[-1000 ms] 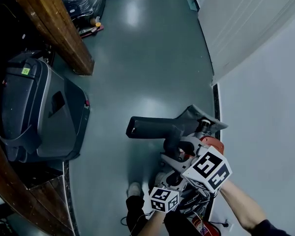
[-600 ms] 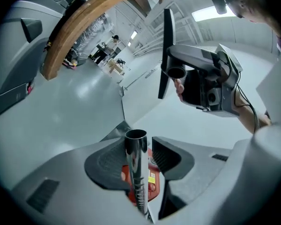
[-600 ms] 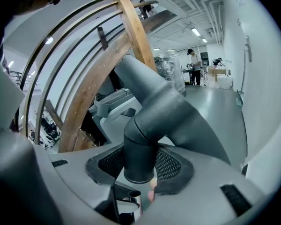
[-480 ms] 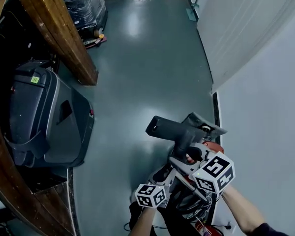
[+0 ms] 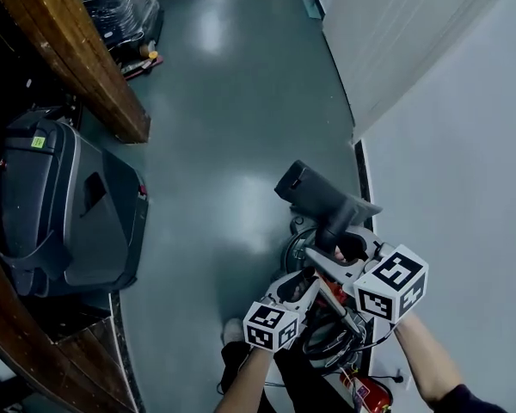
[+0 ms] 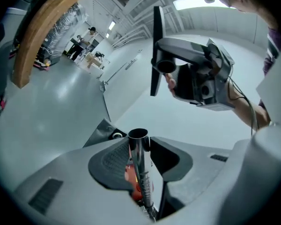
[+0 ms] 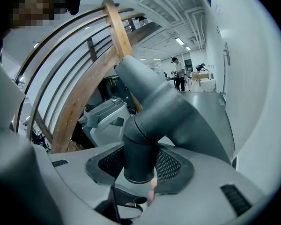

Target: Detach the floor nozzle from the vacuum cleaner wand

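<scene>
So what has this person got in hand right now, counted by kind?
Tongs: 2, the left tongs, whose jaws have just closed further on the wand, and the right tongs
Wand: 1
Floor nozzle: 1
Total: 4

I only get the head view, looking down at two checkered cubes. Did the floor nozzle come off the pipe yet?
Observer: Yes. The left gripper view shows the wand ending in a bare open mouth, nothing plugged on.
Child: Who's got the nozzle?
Observer: The right gripper, seen in its own view, is clamped on the round neck of the floor nozzle.
Child: And the pipe?
Observer: It sits between the jaws of the left gripper, which have just been closing on it.
</scene>
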Demonstrator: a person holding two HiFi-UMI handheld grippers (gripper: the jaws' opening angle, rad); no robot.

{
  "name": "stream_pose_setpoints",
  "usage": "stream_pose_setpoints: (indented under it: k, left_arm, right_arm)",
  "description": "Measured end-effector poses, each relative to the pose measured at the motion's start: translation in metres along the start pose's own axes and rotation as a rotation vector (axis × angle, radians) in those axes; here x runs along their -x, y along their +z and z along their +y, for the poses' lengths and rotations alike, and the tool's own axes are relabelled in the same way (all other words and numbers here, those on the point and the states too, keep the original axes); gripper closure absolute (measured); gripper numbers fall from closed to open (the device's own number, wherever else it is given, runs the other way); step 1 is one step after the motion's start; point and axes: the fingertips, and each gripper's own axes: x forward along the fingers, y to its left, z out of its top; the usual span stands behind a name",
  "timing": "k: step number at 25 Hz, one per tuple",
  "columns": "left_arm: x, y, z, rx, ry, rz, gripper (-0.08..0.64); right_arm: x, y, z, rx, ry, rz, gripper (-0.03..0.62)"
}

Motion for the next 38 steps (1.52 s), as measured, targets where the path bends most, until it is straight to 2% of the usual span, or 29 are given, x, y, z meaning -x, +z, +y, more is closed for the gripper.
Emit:
stream_pose_setpoints:
  k: [5, 7, 9, 15, 21, 29, 34, 38]
  left_arm:
    - [-0.005, 0.002, 0.007, -0.012, 0.006, 0.036, 0.422]
    - [-0.001, 0.004, 0.007, -0.009, 0.010, 0.026, 0.420]
    - [0.010, 0.012, 0.009, 0.000, 0.018, 0.003, 0.385]
    - [0.066, 0.075, 0.003, -0.011, 0.051, -0.103, 0.374]
    - [0.129, 0.158, -0.027, -0.095, 0.086, -0.193, 0.377]
    - [0.194, 0.264, -0.105, -0.249, 0.104, -0.277, 0.465]
    - [0.223, 0.305, -0.152, -0.341, 0.105, -0.306, 0.548]
    - [0.240, 0.326, -0.182, -0.395, 0.087, -0.315, 0.555]
  right_arm:
    - [0.009, -0.004, -0.007, -0.015, -0.016, -0.002, 0.408]
    - [0.010, -0.004, -0.006, -0.028, -0.017, -0.009, 0.408]
    - [0.010, -0.002, -0.003, -0.035, -0.015, -0.018, 0.408]
    - [0.017, 0.024, 0.017, -0.060, -0.008, -0.082, 0.408]
    - [0.042, 0.066, 0.042, -0.082, -0.032, -0.207, 0.408]
    - [0.096, 0.138, 0.089, -0.088, -0.050, -0.406, 0.408]
    - [0.130, 0.163, 0.118, -0.066, -0.068, -0.477, 0.408]
    - [0.156, 0.179, 0.133, -0.069, -0.084, -0.527, 0.408]
